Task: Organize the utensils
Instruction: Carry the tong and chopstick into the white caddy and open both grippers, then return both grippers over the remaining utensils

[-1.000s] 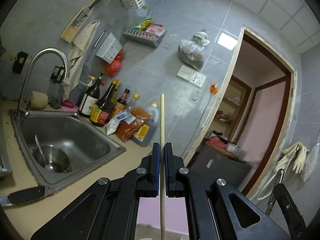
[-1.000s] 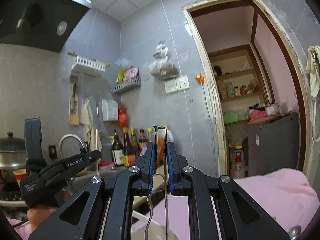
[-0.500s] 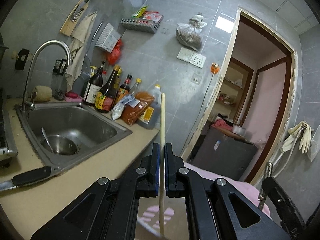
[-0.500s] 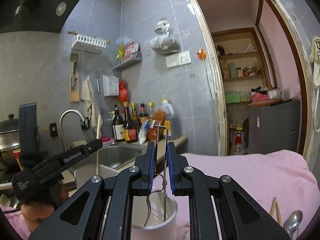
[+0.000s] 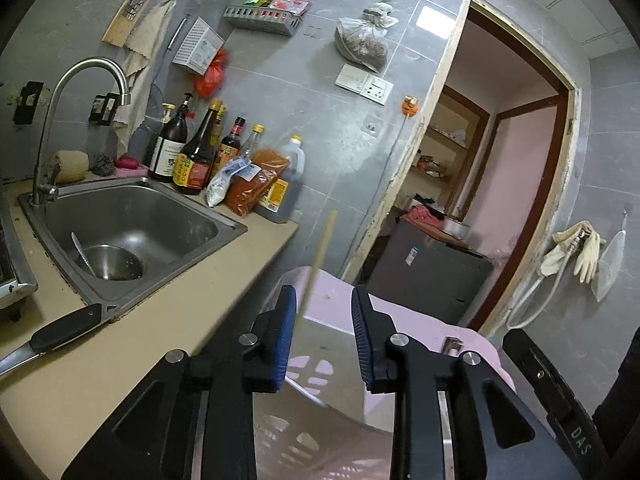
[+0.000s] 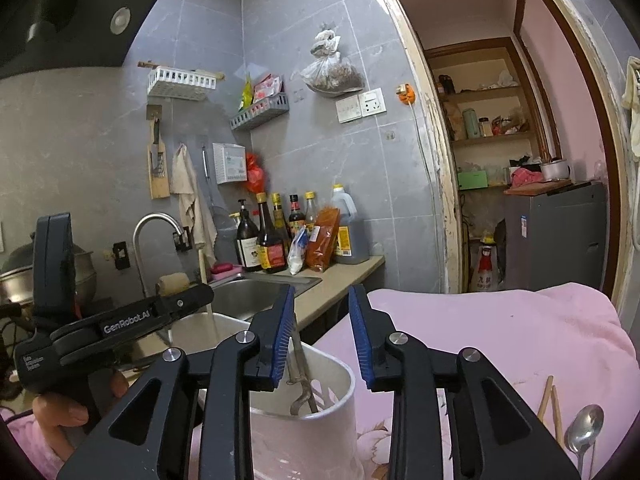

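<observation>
My left gripper [image 5: 325, 320] is open; a wooden chopstick [image 5: 320, 256] leans free between its fingers, its lower end down in a pale holder [image 5: 316, 412]. My right gripper [image 6: 322, 328] is open above a white utensil cup [image 6: 320, 420] that holds a metal utensil [image 6: 301, 376] leaning on the left rim. The left gripper [image 6: 120, 320] shows in the right wrist view, left of the cup. Chopsticks [image 6: 549, 400] and a metal spoon [image 6: 586, 426] lie on the pink cloth [image 6: 500, 328] at the lower right.
A steel sink [image 5: 132, 224] with a bowl and a tap [image 5: 68, 92] sits left. Sauce bottles [image 5: 192, 152] and packets line the wall. A black-handled knife [image 5: 60, 332] lies on the beige counter [image 5: 80, 380]. A doorway [image 5: 500, 160] opens at the right.
Both grippers have opened. The chopstick has left the left gripper's grip and leans in the holder. The metal utensil has dropped from the right gripper into the white cup.
</observation>
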Demonstrator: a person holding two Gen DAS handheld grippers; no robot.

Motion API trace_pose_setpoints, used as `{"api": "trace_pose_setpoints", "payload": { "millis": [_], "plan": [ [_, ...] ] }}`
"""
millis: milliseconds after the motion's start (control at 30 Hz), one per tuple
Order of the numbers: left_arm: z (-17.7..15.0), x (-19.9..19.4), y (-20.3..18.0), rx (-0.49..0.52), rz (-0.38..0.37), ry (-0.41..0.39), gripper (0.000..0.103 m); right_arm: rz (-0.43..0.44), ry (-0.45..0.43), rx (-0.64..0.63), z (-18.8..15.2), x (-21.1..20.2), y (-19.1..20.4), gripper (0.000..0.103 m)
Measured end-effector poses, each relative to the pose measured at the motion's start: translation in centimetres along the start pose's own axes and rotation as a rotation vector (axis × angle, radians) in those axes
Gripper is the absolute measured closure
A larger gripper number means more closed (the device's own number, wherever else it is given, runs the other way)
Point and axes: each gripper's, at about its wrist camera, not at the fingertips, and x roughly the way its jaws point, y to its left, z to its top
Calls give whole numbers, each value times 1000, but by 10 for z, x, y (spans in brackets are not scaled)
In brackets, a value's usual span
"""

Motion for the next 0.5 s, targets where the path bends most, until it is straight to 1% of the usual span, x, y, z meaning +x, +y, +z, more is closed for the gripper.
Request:
{"api": "trace_pose_setpoints", "payload": {
  "millis": [33,67,100,133,167,233,267,333,367,400,500],
  "plan": [
    [1,-2,-1,3,-1,1,77,-1,-4,1,1,-2,-1,75],
    [1,-5,-4,12,-4,-2,75,-7,-17,0,4,-7,-2,72],
    [2,-8,-7,21,-9,-7,68,-15,-28,-1,6,-12,-3,66],
    [2,-11,-10,30,-11,-12,61,-24,-39,0,8,-17,-5,62],
    [3,-15,-16,51,-13,-18,59,-38,-54,0,11,-25,-8,56],
    [3,-20,-29,92,-18,-27,51,-69,-78,-7,17,-37,-13,53],
    [4,-22,-35,113,-18,-30,48,-95,-90,-13,19,-45,-17,50],
    [2,-26,-49,149,-28,-36,35,-134,-118,-23,23,-60,-24,37],
    [1,-27,-54,162,-33,-38,31,-161,-136,-34,26,-69,-27,28],
    [-1,-29,-63,180,-47,-43,24,-186,-152,-49,28,-80,-30,24],
    [-5,-33,-82,225,-77,-50,17,-251,-168,-86,33,-102,-39,18]
  ]
}}
